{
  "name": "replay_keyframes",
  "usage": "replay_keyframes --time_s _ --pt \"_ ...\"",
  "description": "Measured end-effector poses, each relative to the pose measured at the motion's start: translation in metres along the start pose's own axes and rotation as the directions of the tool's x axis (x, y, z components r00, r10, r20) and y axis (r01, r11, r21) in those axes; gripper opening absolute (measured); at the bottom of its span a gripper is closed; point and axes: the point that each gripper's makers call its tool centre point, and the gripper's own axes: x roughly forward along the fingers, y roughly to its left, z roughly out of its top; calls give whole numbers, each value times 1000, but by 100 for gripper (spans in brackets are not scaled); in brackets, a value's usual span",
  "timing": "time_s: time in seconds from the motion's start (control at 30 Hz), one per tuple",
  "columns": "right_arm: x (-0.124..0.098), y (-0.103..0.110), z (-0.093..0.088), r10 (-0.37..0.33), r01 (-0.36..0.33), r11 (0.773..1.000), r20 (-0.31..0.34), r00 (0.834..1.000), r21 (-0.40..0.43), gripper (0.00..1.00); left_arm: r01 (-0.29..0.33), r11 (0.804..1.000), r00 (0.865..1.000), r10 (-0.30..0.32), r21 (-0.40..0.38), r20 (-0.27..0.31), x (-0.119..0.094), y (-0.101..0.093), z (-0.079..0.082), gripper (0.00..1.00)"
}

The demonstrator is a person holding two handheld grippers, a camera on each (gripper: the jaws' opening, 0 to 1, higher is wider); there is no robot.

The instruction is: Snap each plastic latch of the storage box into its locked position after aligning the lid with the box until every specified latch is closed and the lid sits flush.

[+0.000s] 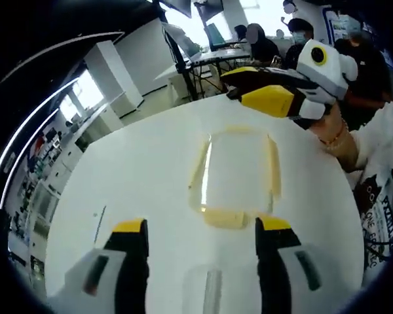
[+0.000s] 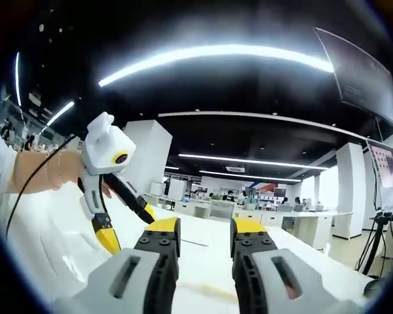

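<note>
A clear storage box [image 1: 239,173] with pale yellow latches on its sides and ends lies flat on the white table [image 1: 118,183]. Its lid looks seated, but I cannot tell whether the latches are snapped. My left gripper [image 1: 202,226] stands open just short of the box's near end latch [image 1: 224,218], and nothing is between its yellow-tipped jaws. My right gripper [image 1: 265,88] hovers over the box's far end, held by a hand [image 1: 334,134]. In the right gripper view my right gripper [image 2: 206,229] shows a narrow bare gap and looks out level over the table. The left gripper [image 2: 126,226] hangs at the left.
A clear, blurred object [image 1: 209,288] lies low between my left jaws. The person's sleeve [image 1: 380,144] borders the table's right edge. Beyond the far edge are desks [image 1: 209,59] and seated people [image 1: 262,42]. A monitor on a stand [image 2: 386,176] is at the right.
</note>
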Motion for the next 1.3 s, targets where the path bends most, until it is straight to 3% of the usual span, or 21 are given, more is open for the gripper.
replay_keyframes --time_s 0.4,0.67,0.87,1.3 --pt "5 -3 -5 -1 1 1000 -8 1000 -5 30 85 996 991 -80 41 -102 39 -7 -8 66" --pt "6 -3 -9 0 -1 1000 -21 1000 -7 30 151 987 977 -140 57 -163 58 -15 -14 64" --pt "6 1 -12 8 -8 1000 -33 999 -13 30 184 980 961 -164 71 -222 65 -21 -28 62" --pt "4 0 -15 6 -6 1000 -57 998 -15 30 260 965 938 -243 40 -245 77 -30 -38 55"
